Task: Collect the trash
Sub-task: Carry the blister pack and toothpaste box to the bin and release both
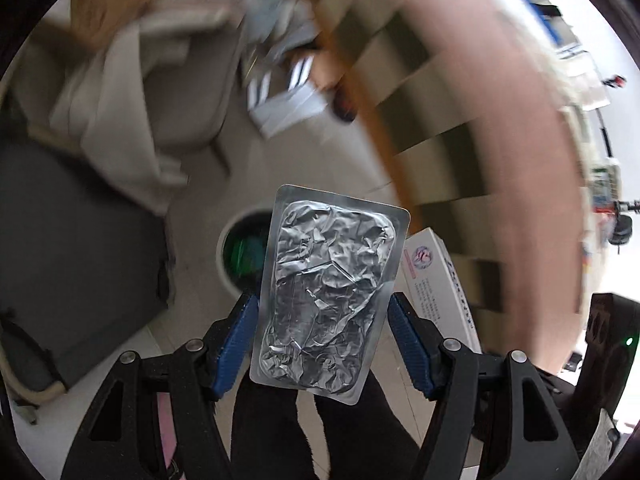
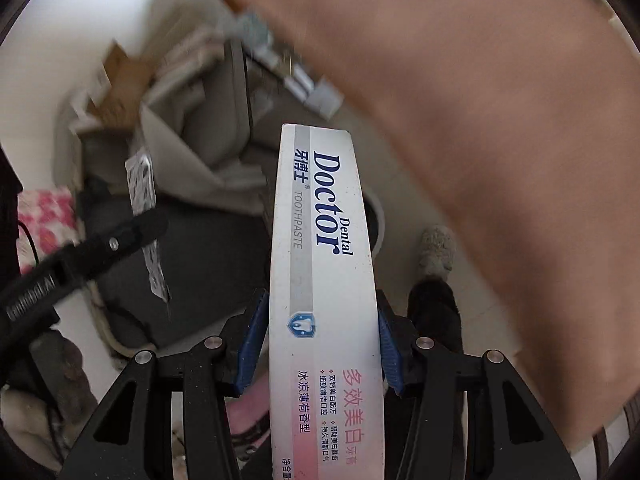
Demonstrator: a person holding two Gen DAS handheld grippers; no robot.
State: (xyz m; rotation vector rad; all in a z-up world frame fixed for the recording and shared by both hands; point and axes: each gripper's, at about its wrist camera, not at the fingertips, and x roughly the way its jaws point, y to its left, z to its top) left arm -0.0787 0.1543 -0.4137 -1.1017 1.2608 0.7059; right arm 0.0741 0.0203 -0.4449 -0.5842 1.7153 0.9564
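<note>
While the left gripper [image 1: 320,320] clamps a crumpled foil pack [image 1: 326,292] by its edges, the right gripper [image 2: 320,344] grips a white toothpaste box [image 2: 322,280] across its sides. Below the pack, on the pale floor [image 1: 192,292], sits a round white bin [image 1: 240,248] with green inside. Everything farther off is blurred.

A crumpled silver blister pack [image 1: 326,288] was held upright in the left claw [image 1: 324,340], its long edges pressed between the two blue pads [image 1: 236,344]. Just behind its left edge, a round white bin [image 1: 224,240] with green contents was seen on the pale floor [image 1: 192,288]. A white printed box [image 1: 440,280] was seen just beside the pack's right edge. The surroundings were heavily blurred; a grey cushion [image 1: 80,264] was made out at the left.
</note>
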